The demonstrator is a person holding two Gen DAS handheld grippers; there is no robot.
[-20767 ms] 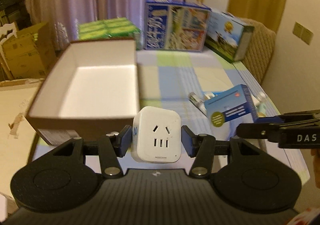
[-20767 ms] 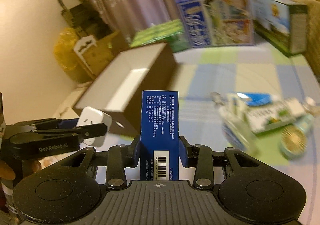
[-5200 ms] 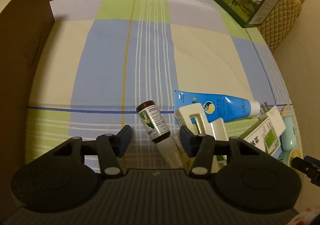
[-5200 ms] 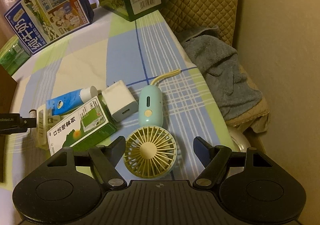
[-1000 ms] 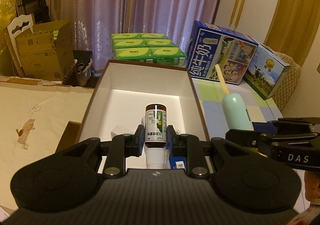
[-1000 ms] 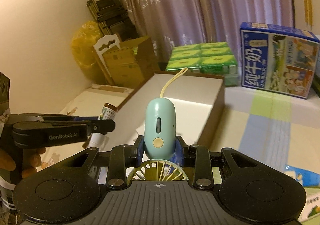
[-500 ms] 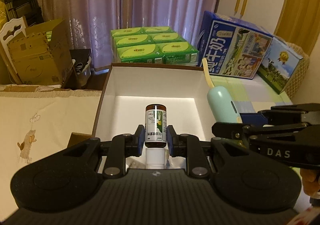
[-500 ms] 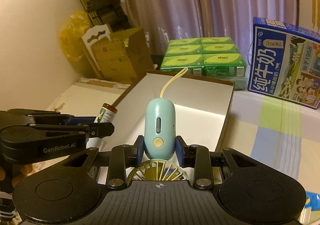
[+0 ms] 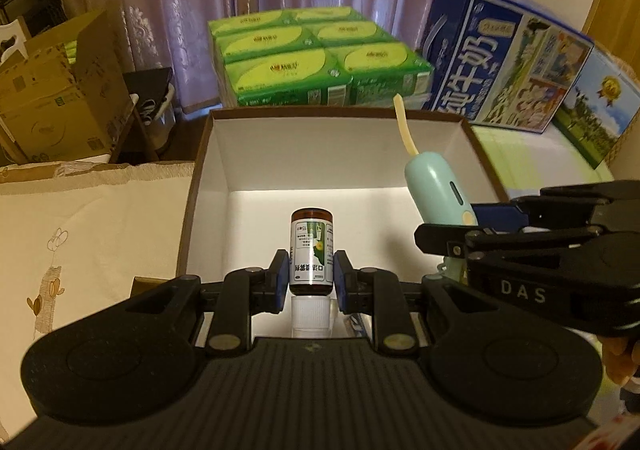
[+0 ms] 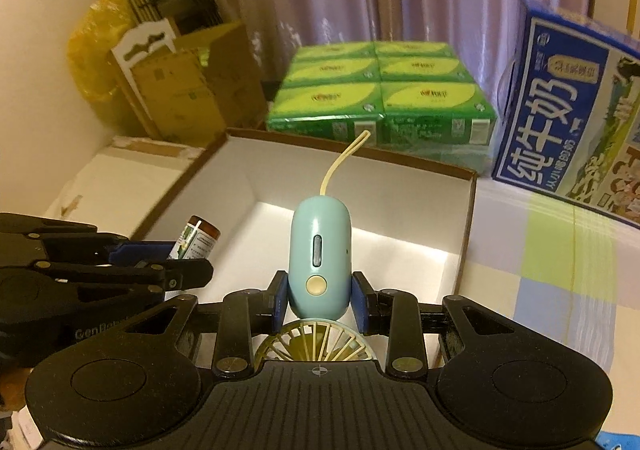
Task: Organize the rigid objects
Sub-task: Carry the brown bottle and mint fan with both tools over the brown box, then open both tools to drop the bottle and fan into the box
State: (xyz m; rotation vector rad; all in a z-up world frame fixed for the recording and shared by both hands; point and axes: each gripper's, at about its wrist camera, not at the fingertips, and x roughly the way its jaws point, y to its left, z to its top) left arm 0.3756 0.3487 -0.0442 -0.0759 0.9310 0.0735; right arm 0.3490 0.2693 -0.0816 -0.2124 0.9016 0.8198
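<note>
My left gripper [image 9: 311,282] is shut on a small brown bottle [image 9: 311,250] with a green-and-white label and a white cap toward me. It hangs over the near end of an open brown box [image 9: 400,147] with a white inside. My right gripper [image 10: 319,304] is shut on the mint handle of a handheld fan [image 10: 319,258], fan head toward me, yellow strap pointing away. It is also over the box [image 10: 466,217]. The fan [image 9: 438,189] shows at right in the left wrist view, the bottle [image 10: 196,240] at left in the right wrist view.
Green packs [image 9: 320,61] stand behind the box. Blue milk cartons [image 9: 504,61] stand at the back right on the checked cloth [image 10: 560,250]. A cardboard box [image 9: 52,97] and a cream cloth [image 9: 80,226] lie to the left.
Both grippers have moved forward and lower over the box, keeping hold of the bottle and the fan. The box looks larger and nearer in both views.
</note>
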